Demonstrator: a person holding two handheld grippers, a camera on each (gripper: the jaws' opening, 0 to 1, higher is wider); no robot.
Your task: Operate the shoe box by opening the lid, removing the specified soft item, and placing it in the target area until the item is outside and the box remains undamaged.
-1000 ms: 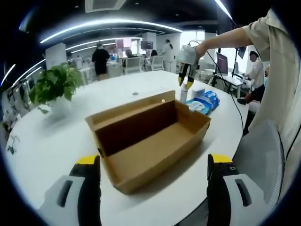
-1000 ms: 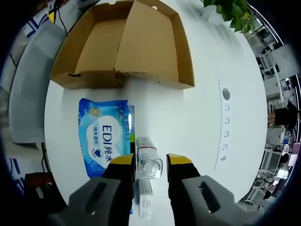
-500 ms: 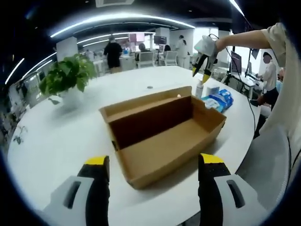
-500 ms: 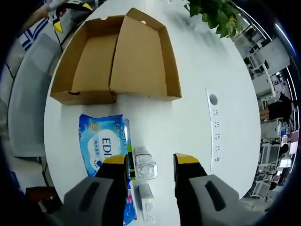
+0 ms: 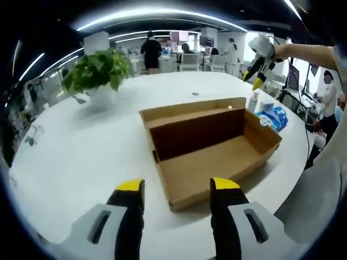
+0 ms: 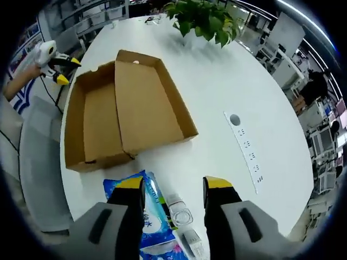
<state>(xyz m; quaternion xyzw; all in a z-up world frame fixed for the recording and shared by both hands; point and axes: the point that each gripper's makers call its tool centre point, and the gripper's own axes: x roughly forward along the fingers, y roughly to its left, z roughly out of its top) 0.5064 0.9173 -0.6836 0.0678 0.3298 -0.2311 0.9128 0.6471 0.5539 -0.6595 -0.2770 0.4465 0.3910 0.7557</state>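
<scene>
Blue wipes pack partly hidden behind the right claw, small clear bottle too blurry to read, far people too small to tell, box front wall hiding its near floor

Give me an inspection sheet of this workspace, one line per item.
Surface: round white table, with a strip of sockets set into it.
Job's things: shoe box open and empty, lid folded flat behind it; blue soft pack lies outside, beside the box.
Clutter: clear bottle and a small white carton next to the pack; potted plant at the far side.
Grippers: left gripper open, facing the box; right gripper open, above the bottle and pack.
Cables: thin cable trailing from the right gripper.
Surroundings: open office with desks, chairs and people standing.
</scene>
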